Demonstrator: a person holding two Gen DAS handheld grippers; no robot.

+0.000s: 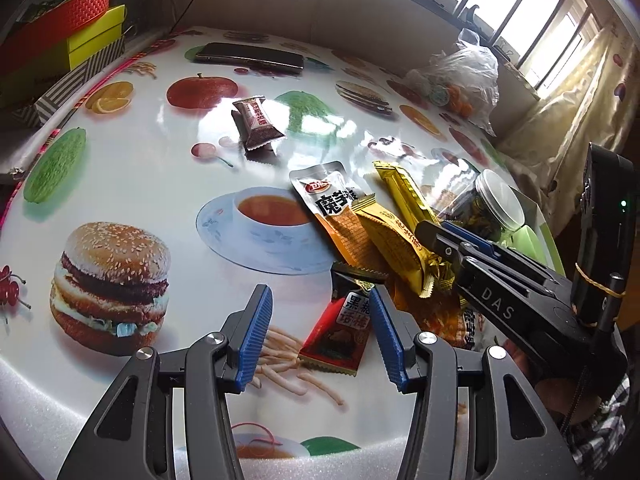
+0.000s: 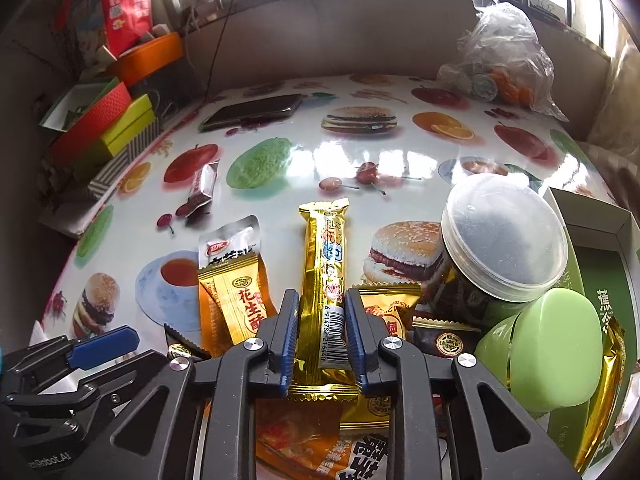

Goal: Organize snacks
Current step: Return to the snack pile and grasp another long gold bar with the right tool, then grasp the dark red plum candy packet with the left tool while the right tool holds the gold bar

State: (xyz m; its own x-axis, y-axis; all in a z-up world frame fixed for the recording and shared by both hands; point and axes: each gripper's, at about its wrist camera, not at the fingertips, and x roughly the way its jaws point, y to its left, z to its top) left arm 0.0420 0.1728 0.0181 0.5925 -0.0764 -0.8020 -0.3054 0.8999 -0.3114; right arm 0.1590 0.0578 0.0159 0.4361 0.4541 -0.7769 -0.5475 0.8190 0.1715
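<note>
Gold wafer bar (image 2: 323,280) clamped in right tongs (image 2: 322,334), lidded jar (image 2: 502,240) beside it, left tongs (image 1: 320,332) agape over red packet (image 1: 340,328).

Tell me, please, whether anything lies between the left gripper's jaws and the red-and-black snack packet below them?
Nothing visible does: the left gripper hangs open right over the red-and-black packet, its top end already between the jaws.

The right gripper (image 1: 436,236) bore "DAS". The gold peanut-candy packet (image 2: 240,300) read "花生酥". The long gold bar (image 2: 324,276) carried a barcode numbered 6914782216440.
</note>
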